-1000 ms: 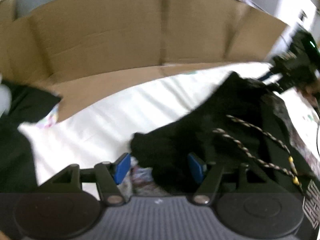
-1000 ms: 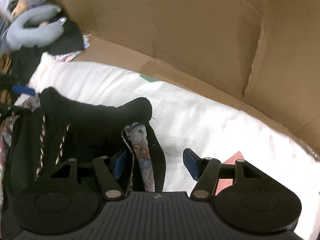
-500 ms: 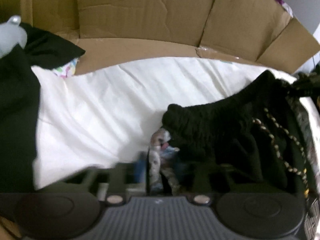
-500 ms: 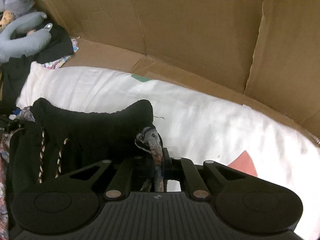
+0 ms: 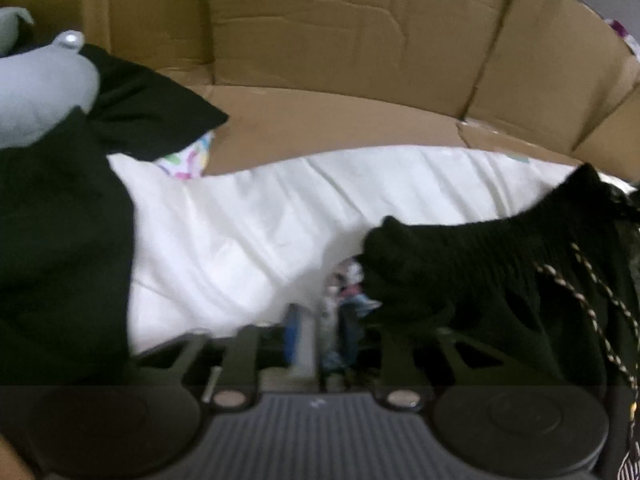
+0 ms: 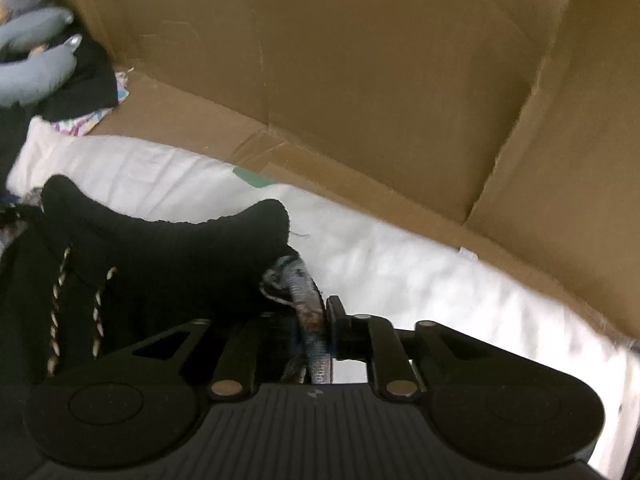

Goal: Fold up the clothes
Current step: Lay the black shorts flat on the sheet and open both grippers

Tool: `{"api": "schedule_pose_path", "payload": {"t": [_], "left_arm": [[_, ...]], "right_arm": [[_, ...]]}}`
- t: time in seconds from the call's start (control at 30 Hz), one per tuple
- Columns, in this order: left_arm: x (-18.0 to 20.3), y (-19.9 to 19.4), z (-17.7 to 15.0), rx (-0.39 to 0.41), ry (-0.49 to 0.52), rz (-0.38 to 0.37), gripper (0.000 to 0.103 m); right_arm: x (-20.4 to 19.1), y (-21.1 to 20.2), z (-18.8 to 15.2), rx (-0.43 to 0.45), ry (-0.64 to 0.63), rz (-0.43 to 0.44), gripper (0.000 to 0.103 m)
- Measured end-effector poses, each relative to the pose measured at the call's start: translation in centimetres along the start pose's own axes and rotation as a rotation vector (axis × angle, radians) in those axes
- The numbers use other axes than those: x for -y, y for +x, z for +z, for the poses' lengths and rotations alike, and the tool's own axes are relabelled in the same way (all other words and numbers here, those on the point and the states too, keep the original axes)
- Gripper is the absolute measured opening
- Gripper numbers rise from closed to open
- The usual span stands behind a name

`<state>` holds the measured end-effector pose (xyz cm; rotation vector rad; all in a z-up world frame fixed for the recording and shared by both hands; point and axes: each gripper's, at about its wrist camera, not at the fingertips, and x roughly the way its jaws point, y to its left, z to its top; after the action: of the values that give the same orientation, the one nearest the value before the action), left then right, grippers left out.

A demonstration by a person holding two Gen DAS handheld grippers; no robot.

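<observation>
Left wrist: left gripper [image 5: 332, 332] blurred, jaws opening with patterned side trim between them, one black shorts [image 5: 480, 272] on white sheet [image 5: 248, 232], two braided drawcords [image 5: 592, 304], cardboard [image 5: 340, 48] behind. Right wrist: right gripper [image 6: 316, 332] jaws opening, trim strip [image 6: 310, 320] still between and touching them at the waistband's other corner; one grey plush [image 6: 36, 68] top-left.

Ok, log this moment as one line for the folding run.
step: fold black shorts | left gripper: opening, printed hem between | right gripper: opening, pads on printed hem | surface: white sheet
</observation>
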<state>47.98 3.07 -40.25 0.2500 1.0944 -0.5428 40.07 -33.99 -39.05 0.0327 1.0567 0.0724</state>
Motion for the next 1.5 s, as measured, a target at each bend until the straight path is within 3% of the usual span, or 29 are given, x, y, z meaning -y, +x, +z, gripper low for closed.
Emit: {"api": "schedule_pose_path", "payload": {"t": [0.03,0.1,0.17,0.47,0.57,0.77,0.87,1.1,1.23,1.5], "left_arm": [[-0.1,-0.3,0.1,-0.007,-0.008,0.014,0.046],[-0.4,-1.2,-0.1,-0.018,-0.015,0.026,0.046],[-0.6,-2.2,-0.4,-0.013,-0.028,0.032,0.049],[1.8,-7.0,-2.8,0.006,-0.058,0.032,0.055],[3.2,-8.8,-4.0,0.003,-0.076,0.038,0.059],[7.4,-13.0,-6.9,0.028,-0.009,0.101,0.062],[9.5,-14.8,-8.5,0.03,0.019,0.08,0.062],[12.9,-18.6,-11.7,0.036,0.003,0.093,0.065],[14.0,-20.1,-13.0,0.028,-0.025,0.093,0.068],[16.0,-20.9,-14.4,0.11,-0.136,0.033,0.068]], "right_arm": [[0.2,-0.5,-0.1,0.003,0.017,0.001,0.035],[0.7,-2.3,-0.5,0.042,0.034,0.015,0.058],[1.4,-3.8,-1.0,0.055,0.051,0.014,0.062],[3.5,-9.9,-5.9,0.095,0.276,0.052,0.062],[3.3,-12.3,-8.2,0.147,0.315,0.061,0.062],[3.2,-16.3,-14.5,0.179,0.401,0.083,0.062],[2.9,-17.7,-17.5,0.176,0.415,0.141,0.062],[1.4,-20.7,-22.6,0.166,0.438,0.154,0.062],[1.1,-21.5,-24.0,0.172,0.445,0.141,0.062],[-0.3,-20.0,-26.4,0.143,0.443,0.156,0.062]]}}
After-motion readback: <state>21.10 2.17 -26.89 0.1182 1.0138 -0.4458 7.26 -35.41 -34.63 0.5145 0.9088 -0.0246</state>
